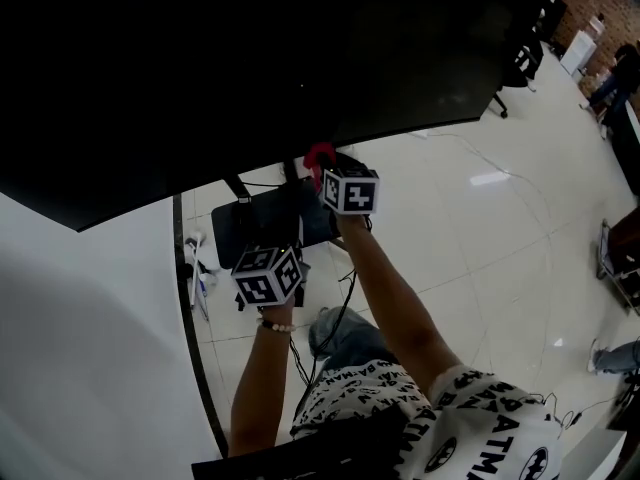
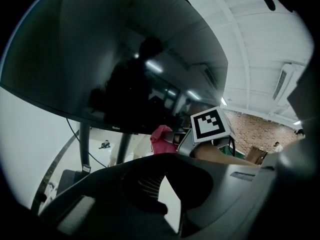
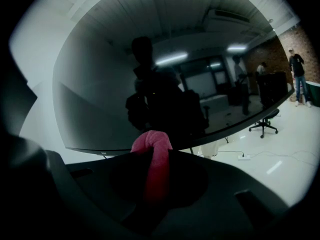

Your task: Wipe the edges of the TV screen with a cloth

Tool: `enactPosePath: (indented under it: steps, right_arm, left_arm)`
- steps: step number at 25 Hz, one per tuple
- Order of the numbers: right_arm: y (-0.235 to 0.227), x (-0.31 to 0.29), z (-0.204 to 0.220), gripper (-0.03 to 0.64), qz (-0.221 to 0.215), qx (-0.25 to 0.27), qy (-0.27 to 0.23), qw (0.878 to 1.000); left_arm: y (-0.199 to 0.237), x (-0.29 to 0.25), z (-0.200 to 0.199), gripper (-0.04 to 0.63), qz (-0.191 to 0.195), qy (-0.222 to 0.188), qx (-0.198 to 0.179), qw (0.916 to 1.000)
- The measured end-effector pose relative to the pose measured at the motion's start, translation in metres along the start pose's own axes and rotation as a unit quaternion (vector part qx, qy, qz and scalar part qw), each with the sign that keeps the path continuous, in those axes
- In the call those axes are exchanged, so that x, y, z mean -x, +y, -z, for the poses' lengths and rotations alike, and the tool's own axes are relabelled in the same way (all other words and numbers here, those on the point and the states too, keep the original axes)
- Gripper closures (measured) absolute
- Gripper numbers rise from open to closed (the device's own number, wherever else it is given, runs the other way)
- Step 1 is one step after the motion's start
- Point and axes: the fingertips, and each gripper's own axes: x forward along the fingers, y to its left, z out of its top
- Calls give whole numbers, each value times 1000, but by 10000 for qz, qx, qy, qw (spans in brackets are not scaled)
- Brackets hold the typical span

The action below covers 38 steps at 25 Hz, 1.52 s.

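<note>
One thin cloth (image 3: 152,143) fold clamped in right gripper (image 3: 158,166) — could slip out dragging along TV (image 3: 150,59) edge; left gripper (image 2: 167,196) apart, empty.

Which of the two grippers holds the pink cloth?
The right gripper: its jaws are shut on the pink cloth, while the left gripper is open and empty.

Glossy white tiled floor (image 1: 480,268) with light reflections and a thin cable (image 3: 229,152). Red brick wall (image 3: 277,46) far right, black office chair (image 3: 265,120) near it. White panelled ceiling (image 2: 250,39) with air conditioner (image 2: 283,83).
</note>
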Motion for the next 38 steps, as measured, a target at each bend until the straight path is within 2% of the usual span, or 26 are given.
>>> enactPosePath:
  steps: [7,12,17,29,38]
  right_arm:
    - [-49,11,-7,552,235,-197,-83,9995]
    - [-95,23,-15,552,378,-474,-165,9980]
    - [-138,33,-24,552,475,-592,-219,9969]
    - [-243,67,-48,552,470,-728,-198,9960]
    - [-357,102,-78,552,1063,-916,-335,9895]
  left_arm:
    - [-33,-22,6,595,-162,34,-260,9995]
    - [-61,-45,1,597,-17,45,-362,9993]
    - [-95,-76,2,597,184,94,-330,9992]
    - [-179,-144,3,597,305,146,-242,9991]
    - [-248,-197,-3,597,548,186,-328,9978]
